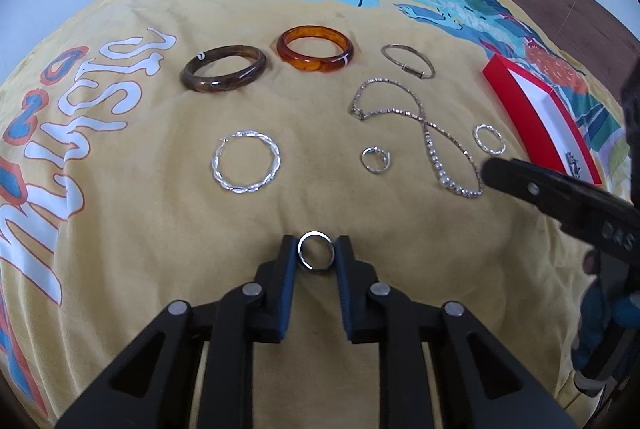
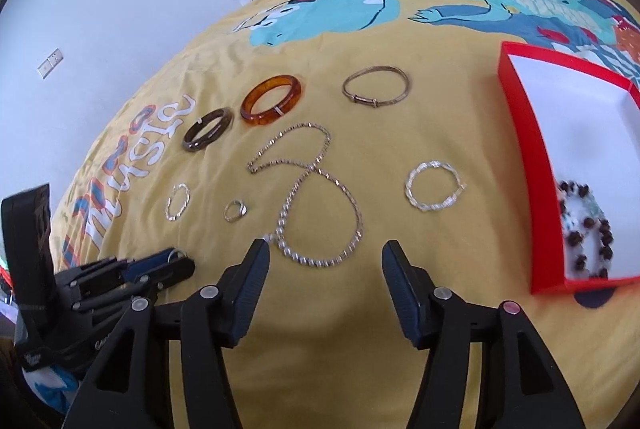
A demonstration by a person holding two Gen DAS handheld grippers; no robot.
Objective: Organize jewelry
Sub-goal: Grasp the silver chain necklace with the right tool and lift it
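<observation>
My left gripper (image 1: 316,249) is shut on a plain silver ring (image 1: 316,256) that lies on the yellow bedspread; both pads touch its sides. The same ring (image 2: 176,252) shows at that gripper's tips in the right wrist view. My right gripper (image 2: 326,247) is open and empty, just short of the beaded silver necklace (image 2: 316,261), whose loop lies ahead between the fingers. One right finger (image 1: 520,185) reaches in beside the necklace (image 1: 430,145). A red box (image 2: 534,189) with a white inside lies to the right and holds a dark beaded bracelet (image 2: 588,229).
On the bedspread (image 1: 160,229) lie a brown bangle (image 1: 224,69), an amber bangle (image 1: 316,49), a thin gold bangle (image 1: 407,61), a twisted silver bracelet (image 1: 245,163), a small silver ring (image 1: 376,159) and a small twisted hoop (image 1: 489,139). Wardrobes stand beyond the bed.
</observation>
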